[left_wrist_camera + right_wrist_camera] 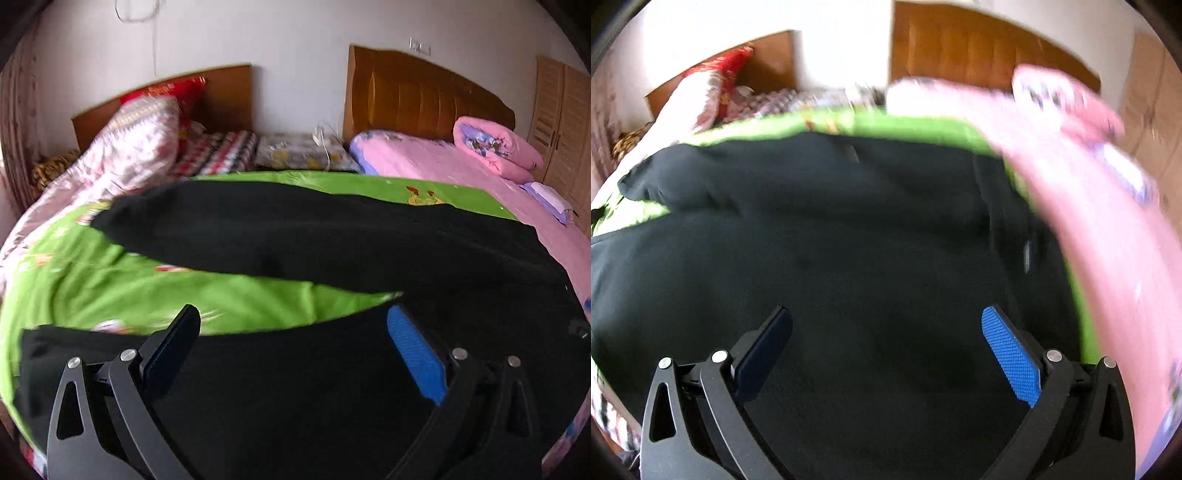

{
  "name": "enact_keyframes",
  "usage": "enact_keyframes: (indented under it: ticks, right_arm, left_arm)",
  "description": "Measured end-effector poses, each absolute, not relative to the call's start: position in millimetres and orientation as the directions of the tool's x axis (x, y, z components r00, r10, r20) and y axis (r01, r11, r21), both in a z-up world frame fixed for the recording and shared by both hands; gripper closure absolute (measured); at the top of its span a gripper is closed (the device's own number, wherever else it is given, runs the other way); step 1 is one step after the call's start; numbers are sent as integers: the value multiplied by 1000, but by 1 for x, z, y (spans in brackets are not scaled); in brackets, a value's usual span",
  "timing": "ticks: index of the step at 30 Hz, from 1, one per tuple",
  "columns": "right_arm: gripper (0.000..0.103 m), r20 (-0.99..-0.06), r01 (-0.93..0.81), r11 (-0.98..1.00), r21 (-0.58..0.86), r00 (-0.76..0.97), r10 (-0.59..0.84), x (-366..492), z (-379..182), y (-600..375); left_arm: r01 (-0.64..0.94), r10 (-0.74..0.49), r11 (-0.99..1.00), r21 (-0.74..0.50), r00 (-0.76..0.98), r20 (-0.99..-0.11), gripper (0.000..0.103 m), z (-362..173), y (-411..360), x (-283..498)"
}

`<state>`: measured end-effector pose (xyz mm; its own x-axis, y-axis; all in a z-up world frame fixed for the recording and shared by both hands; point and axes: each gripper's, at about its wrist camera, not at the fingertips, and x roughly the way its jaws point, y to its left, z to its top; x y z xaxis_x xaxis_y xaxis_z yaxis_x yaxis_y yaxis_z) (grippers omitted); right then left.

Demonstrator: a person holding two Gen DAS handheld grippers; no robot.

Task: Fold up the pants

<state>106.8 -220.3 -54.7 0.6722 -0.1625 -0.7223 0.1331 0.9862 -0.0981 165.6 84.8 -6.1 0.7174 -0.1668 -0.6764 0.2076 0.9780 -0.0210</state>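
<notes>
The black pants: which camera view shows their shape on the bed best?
The left wrist view: the black pants are sharp there, both legs spread in a V over the green sheet. The right wrist view is blurred and closer; the pants fill it as one dark mass.

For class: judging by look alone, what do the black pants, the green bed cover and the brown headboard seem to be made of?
Black pants: soft matte knit or fleece, probably; no sheen, limp drape.
Green bed cover: thin printed woven cloth, perhaps cotton; soft creases, cartoon prints.
Brown headboard: wood or wood veneer, glossy; warm colour, highlights on its vertical panels.
</notes>
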Motion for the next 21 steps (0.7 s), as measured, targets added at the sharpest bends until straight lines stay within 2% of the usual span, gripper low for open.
enact_keyframes:
  ticks: [4,5,7,12,16,21]
  right_arm:
    - [4,-567,-95,973,-209,822,-41,170,-25,-193]
    - [4,-570,-123,970,-211,822,-20,188,-26,-193]
    - [4,-628,-176,973,-150,777,44,235,-29,-193]
    - [4,-695,-266,964,21,689,205,338,-31,-181]
    - [4,-790,-344,939,13,572,221,411,-48,-140]
    - [8,-867,-491,863,117,373,330,472,-76,-87]
  left_arm:
    - [176,-146,984,-32,687,-712,1,-28,65,201]
    - [169,-143,985,-36,682,-718,1,-32,67,205]
    - [144,-118,989,-29,657,-745,1,-42,69,210]
    - [83,-104,994,-67,613,-783,2,-51,81,219]
    - [58,-46,998,-15,592,-804,1,-56,77,221]
    - [34,-88,996,-84,578,-812,1,-59,89,226]
